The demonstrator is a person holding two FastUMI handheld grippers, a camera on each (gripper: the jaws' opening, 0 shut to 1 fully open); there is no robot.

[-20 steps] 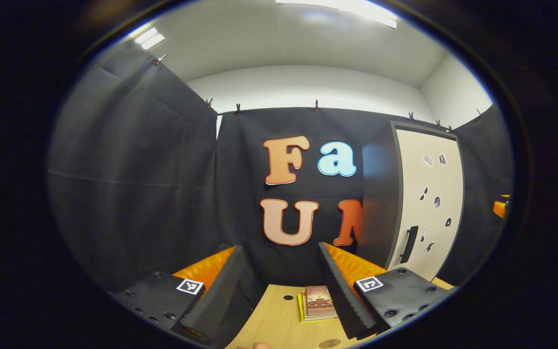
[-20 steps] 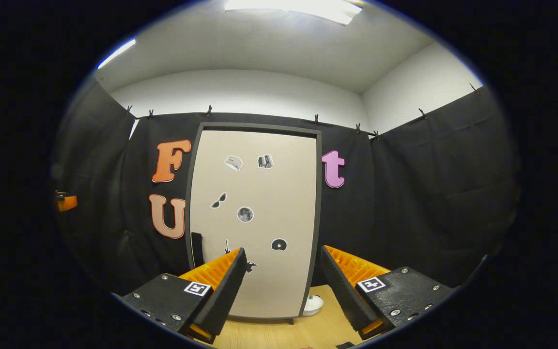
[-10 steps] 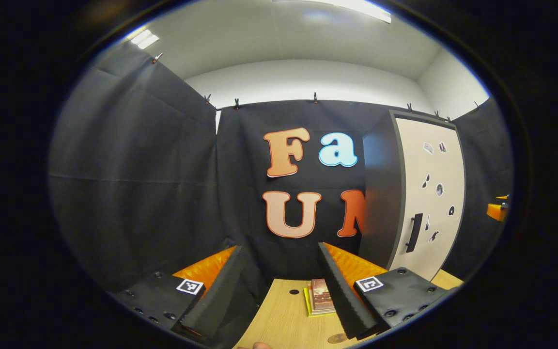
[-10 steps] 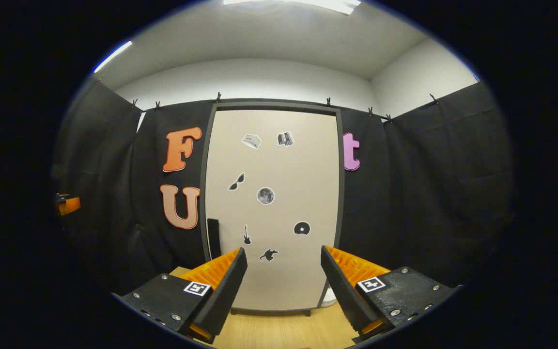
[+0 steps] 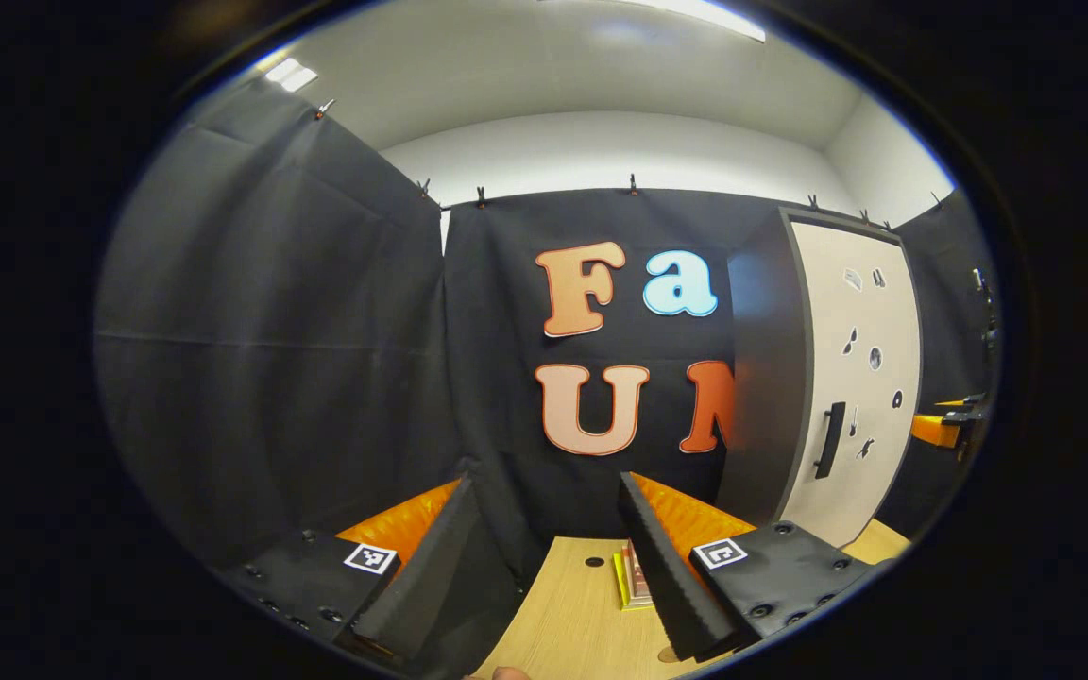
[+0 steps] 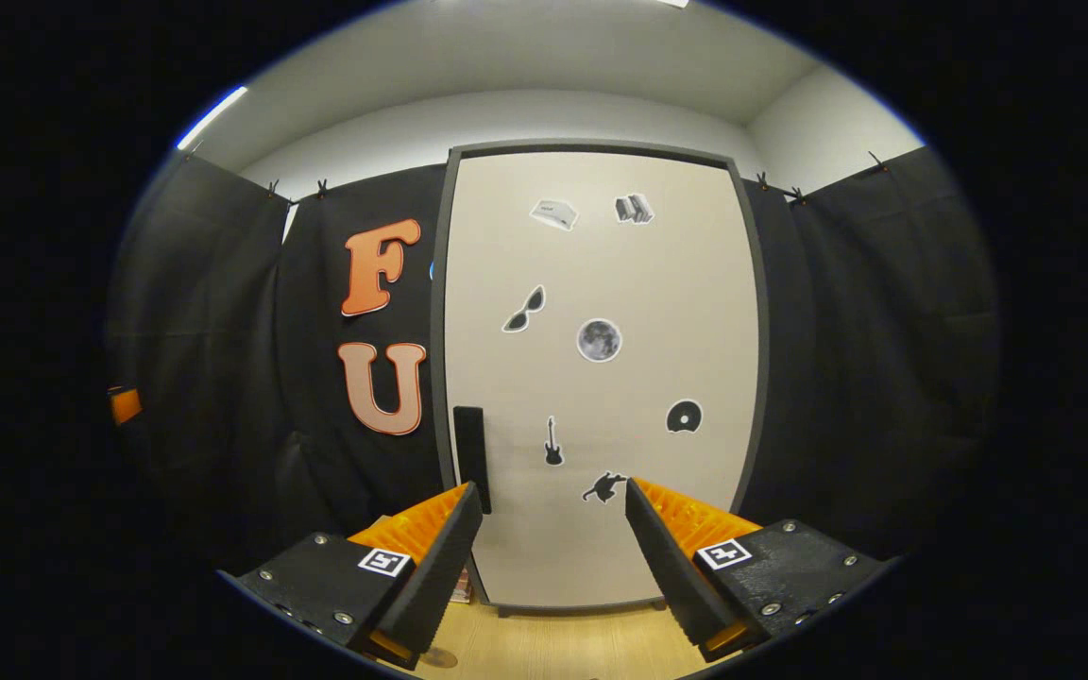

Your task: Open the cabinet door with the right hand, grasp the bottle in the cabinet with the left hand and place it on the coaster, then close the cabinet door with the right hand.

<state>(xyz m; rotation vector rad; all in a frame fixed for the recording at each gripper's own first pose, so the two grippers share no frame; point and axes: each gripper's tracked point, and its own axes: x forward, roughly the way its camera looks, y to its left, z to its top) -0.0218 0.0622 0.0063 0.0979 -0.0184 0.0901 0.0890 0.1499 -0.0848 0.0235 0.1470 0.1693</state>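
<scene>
Cabinet door (image 6: 601, 378) closed, with a dark handle (image 6: 471, 458) at its left edge and small stickers (image 6: 598, 340) on its face. The bottle cannot be seen behind the door. Right gripper (image 6: 552, 548) faces the door, fingers spread wide, holding nothing; handle just above its left finger.

Left gripper (image 5: 544, 557) likewise wide open and empty, aimed at the black cloth wall (image 5: 280, 340). A stack of books (image 5: 634, 578) lies on the wooden table (image 5: 568, 614), partly behind the right finger. Cabinet (image 5: 851, 378) stands to the right. White ceiling (image 5: 553, 66) overhead.
</scene>
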